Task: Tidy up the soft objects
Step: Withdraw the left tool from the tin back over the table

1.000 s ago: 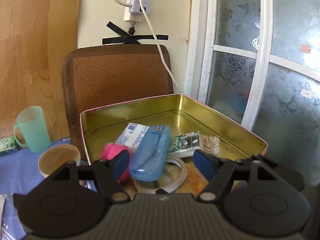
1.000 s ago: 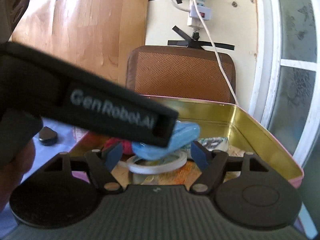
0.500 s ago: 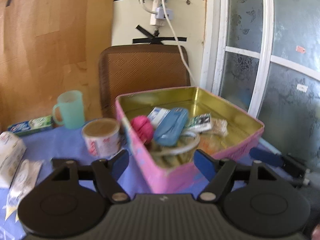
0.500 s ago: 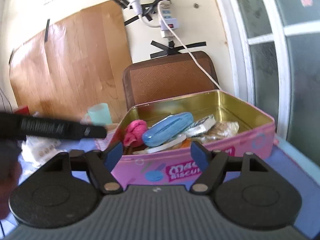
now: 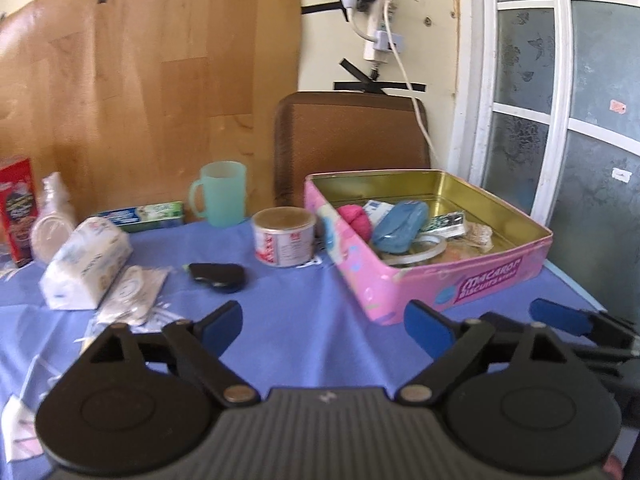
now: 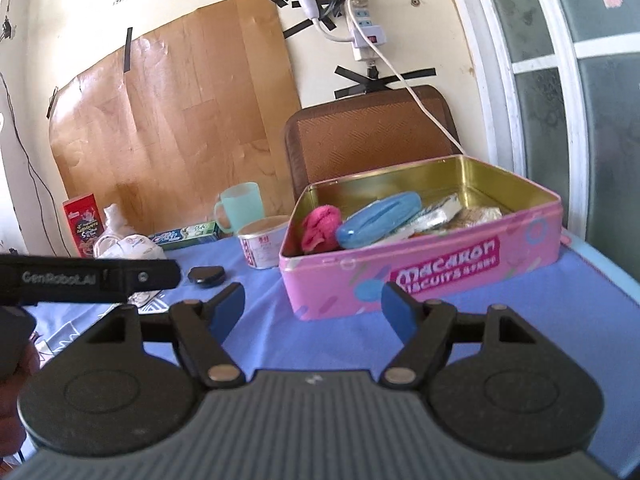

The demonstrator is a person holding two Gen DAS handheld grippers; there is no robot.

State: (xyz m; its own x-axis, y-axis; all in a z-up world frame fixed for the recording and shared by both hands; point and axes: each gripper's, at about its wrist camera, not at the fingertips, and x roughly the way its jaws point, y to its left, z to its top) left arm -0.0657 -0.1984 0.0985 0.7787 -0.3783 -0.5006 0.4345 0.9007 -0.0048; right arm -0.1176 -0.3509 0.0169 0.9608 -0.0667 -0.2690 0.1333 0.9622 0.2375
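Wide shot first: the blue-clothed tabletop (image 5: 312, 320) stretches across the frame, cluttered on the left, and the pink biscuit tin (image 6: 420, 264) sits open at the right with its lid off. Inside the tin lie a pink soft ball (image 6: 320, 228) against the left wall, a blue hard case (image 6: 378, 220) leaning across the middle, a roll of tape (image 5: 416, 246) under it and some flat packets behind.

Out on the cloth, the big candidate is the white tissue pack (image 5: 86, 260), lying near the left edge, well apart from the tin. It looks light and squashy with a slick plastic wrap, so my call is a squeeze across its narrow middle, firm enough to dent the wrap, or it may slide out. Just beside it lies a flat plastic sachet (image 5: 132, 292), floppy and thin; an edge pinch would suit that one.

A paper cup (image 5: 284, 240), a green mug (image 5: 222, 198) and a small black object (image 5: 218, 276) stand between.

Both tools hover low over the cloth: left gripper (image 5: 322, 324) spread wide and empty, right gripper (image 6: 314, 306) likewise agape, nothing between its fingers.
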